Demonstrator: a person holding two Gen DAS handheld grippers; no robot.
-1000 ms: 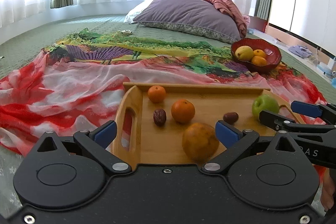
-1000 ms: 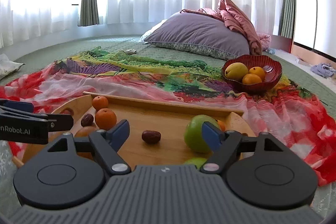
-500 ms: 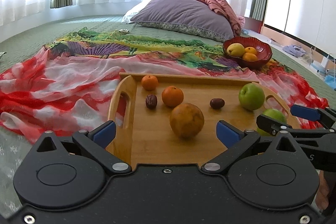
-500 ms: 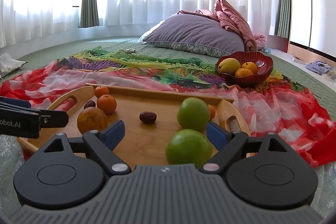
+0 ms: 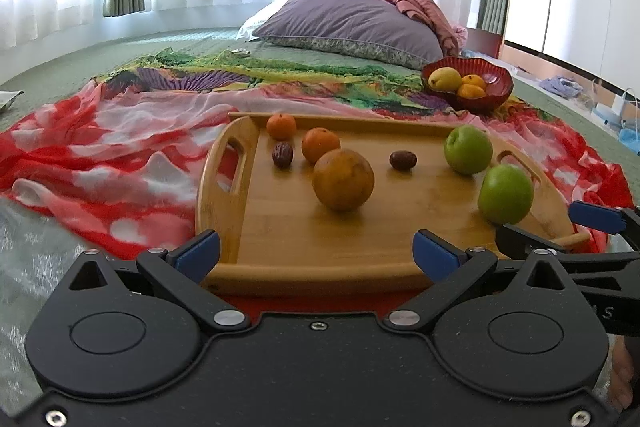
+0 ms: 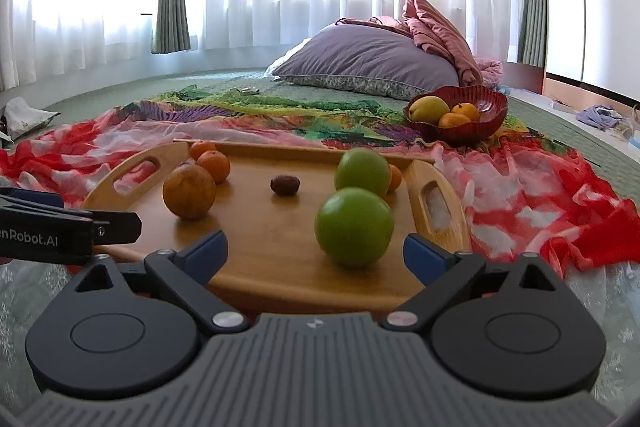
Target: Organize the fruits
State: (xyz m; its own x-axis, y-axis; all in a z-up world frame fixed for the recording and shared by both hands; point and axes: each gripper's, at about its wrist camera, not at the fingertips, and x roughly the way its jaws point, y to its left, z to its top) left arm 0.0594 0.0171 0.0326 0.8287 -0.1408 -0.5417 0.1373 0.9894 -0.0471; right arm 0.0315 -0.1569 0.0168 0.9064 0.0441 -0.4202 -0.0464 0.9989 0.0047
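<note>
Both grippers — left gripper (image 5: 316, 251) and right gripper (image 6: 316, 251) — gape empty (nothing grasped), and a careless nudge could roll the nearest green apple (image 6: 354, 225) off the wooden tray (image 6: 280, 227).

"enRobot.AI", cut off, on left gripper (image 6: 116, 227) side.

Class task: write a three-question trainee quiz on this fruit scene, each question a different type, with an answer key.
1. True or false: the left gripper grips a green apple.
2. Multiple choice: the near green apple lies A) in the red bowl B) on the wooden tray C) on the scarf.
3. Fill in: the fruit in the bowl number ___.

Key
1. False; its jaws stand open and empty.
2. B
3. Three: one yellow fruit, two oranges.
</note>
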